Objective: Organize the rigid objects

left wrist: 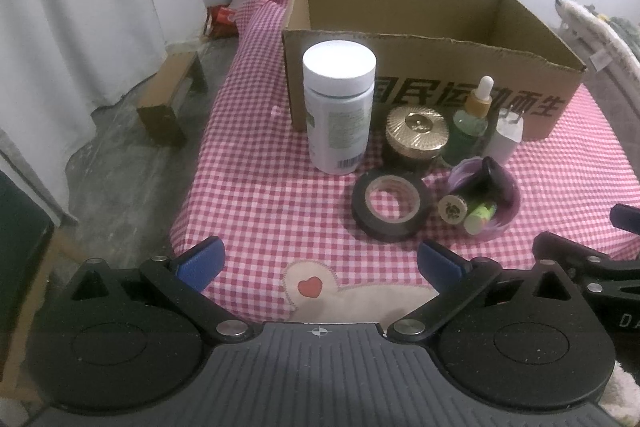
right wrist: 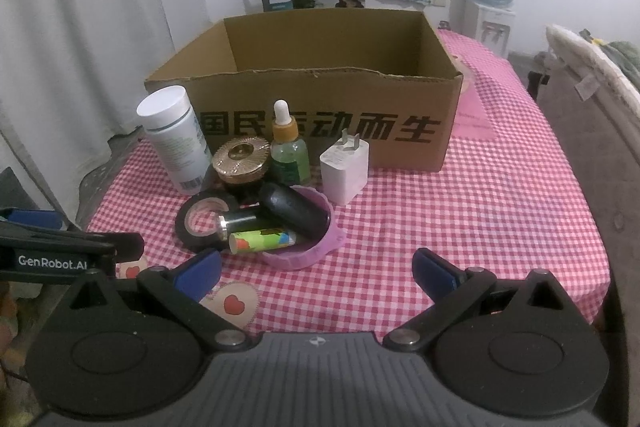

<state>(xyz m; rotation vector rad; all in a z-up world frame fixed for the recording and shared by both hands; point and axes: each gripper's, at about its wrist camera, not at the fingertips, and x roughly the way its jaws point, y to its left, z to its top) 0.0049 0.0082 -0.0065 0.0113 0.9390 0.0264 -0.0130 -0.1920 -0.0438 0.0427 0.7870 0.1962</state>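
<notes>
Above the checked cloth (right wrist: pixel 460 227), both hand-held grippers — left (left wrist: pixel 318 265), right (right wrist: pixel 316 273) — gape wide, holding nothing.

Matt brown corrugated cardboard box (right wrist: pixel 320 115). Woven gingham cloth tablecloth (right wrist: pixel 460 227). Smooth white plastic bottle (left wrist: pixel 338 107). Ribbed, glossy gold metallic jar lid (left wrist: pixel 418 125). Glossy black tape roll (left wrist: pixel 390 207). Translucent purple plastic bowl (right wrist: pixel 304 255).

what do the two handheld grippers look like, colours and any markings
Both the left gripper and right gripper are black, with blue finger pads, silver pivot screws, round side discs and a ribbed grey centre plate. One side bar reads GenRobot.AI in white.
</notes>
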